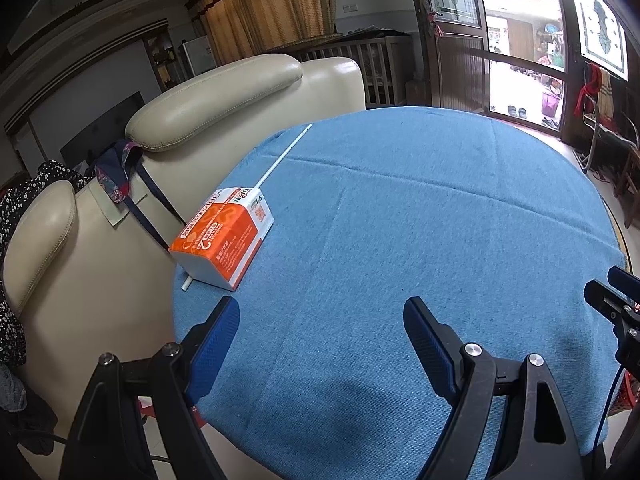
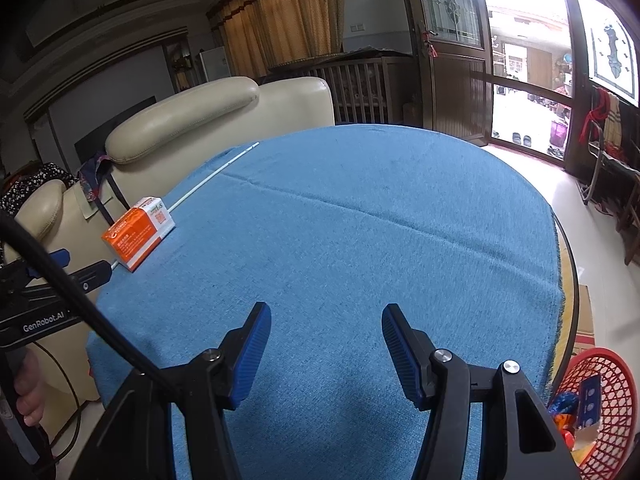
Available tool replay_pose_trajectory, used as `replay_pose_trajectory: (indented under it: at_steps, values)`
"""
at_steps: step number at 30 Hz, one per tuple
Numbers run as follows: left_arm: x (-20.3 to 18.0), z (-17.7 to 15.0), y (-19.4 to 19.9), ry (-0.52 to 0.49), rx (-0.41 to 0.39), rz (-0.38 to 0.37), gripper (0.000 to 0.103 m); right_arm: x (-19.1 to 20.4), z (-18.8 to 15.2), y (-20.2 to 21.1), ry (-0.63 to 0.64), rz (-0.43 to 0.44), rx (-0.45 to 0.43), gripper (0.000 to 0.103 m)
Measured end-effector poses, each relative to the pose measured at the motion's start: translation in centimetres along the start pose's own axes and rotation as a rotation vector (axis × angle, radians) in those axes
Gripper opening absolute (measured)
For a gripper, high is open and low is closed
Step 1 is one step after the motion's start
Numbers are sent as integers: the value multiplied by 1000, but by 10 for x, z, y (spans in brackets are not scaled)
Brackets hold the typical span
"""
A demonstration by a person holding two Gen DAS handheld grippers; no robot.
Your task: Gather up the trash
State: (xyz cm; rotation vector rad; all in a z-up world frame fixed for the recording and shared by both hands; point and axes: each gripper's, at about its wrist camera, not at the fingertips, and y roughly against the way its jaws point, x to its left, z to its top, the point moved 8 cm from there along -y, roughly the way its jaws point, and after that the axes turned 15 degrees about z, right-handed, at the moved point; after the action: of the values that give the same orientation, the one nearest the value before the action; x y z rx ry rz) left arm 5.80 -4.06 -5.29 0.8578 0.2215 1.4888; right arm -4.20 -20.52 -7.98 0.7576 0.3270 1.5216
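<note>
Two spread grippers over a blue table, one carton left at its edge.

Left wrist view: the left gripper (image 1: 322, 320) hangs released, blue pads wide apart and holding nothing, above the blue tablecloth (image 1: 420, 208). At ten o'clock an orange-and-white carton (image 1: 222, 238) lies on its side near the cloth's edge, on a thin white stick (image 1: 282, 158) running to eleven o'clock. A cream sofa (image 1: 208, 92) stands behind.

Right wrist view: the right gripper (image 2: 326, 324) is likewise spread and empty. The carton (image 2: 138, 233) sits at ten o'clock; a red basket (image 2: 612, 392) with wrappers at four o'clock, below the table.
</note>
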Motion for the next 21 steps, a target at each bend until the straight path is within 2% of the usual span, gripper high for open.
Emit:
replay_pose_trajectory:
  at_steps: [21]
  values:
    - [3, -2, 12, -4, -18, 6, 84, 2, -1, 10, 0, 1, -25, 62]
